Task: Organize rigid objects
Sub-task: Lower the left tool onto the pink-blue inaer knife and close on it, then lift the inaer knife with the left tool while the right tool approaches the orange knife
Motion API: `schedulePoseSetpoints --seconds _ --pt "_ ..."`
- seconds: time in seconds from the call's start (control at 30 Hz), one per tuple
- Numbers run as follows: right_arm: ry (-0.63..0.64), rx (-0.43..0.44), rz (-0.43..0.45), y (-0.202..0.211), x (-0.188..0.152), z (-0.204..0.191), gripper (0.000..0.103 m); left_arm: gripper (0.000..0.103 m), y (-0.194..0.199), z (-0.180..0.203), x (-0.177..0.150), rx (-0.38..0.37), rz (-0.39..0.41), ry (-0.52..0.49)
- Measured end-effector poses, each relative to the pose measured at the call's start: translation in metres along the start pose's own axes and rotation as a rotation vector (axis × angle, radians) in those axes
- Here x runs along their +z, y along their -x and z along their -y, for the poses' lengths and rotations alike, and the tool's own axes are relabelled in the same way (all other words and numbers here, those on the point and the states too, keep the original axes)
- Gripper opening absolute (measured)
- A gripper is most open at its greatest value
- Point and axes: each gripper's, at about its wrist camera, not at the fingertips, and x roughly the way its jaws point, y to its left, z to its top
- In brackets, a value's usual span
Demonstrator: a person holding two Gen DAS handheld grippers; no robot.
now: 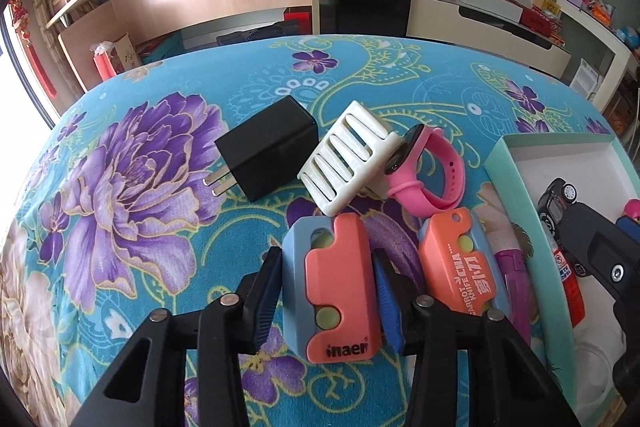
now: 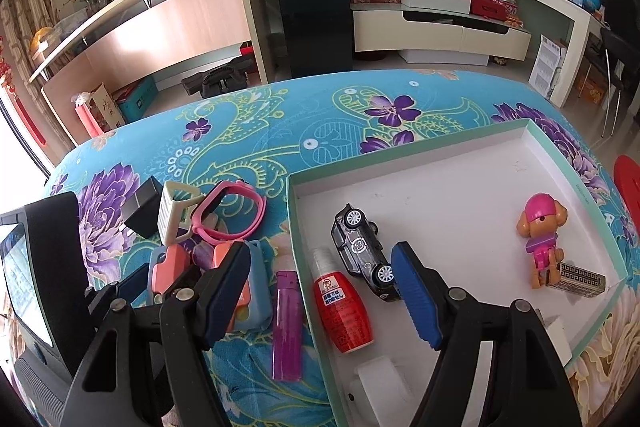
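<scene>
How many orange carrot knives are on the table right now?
2. One carrot knife sits between the left gripper's closed pads; the other carrot knife lies just right of it, beside the box. None seem hidden.

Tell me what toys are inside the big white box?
In the box there is a black toy car, a red bottle, a pink puppy figure and a small patterned block. A whitish thing lies at the near end, partly hidden by the right claw.
</scene>
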Motion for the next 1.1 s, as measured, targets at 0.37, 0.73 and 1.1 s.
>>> schedulePoseSetpoints --seconds 0.37,0.73,1.1 --pt "-0.001 0.0 -0.003 -0.001 0.0 0.001 0.074 0.046 0.008 -0.03 -0.007 0.034 -0.027 0.086" --pt "0.05 0.064 0.013 -0.001 -0.003 -0.013 0.073 0.046 0.017 -0.071 -0.016 0.137 -0.044 0.177" --pt "0.123 0.161 -0.019 -0.015 -0.012 -0.033 0.05 0.046 0.016 -0.077 -0.016 0.124 -0.048 0.197"
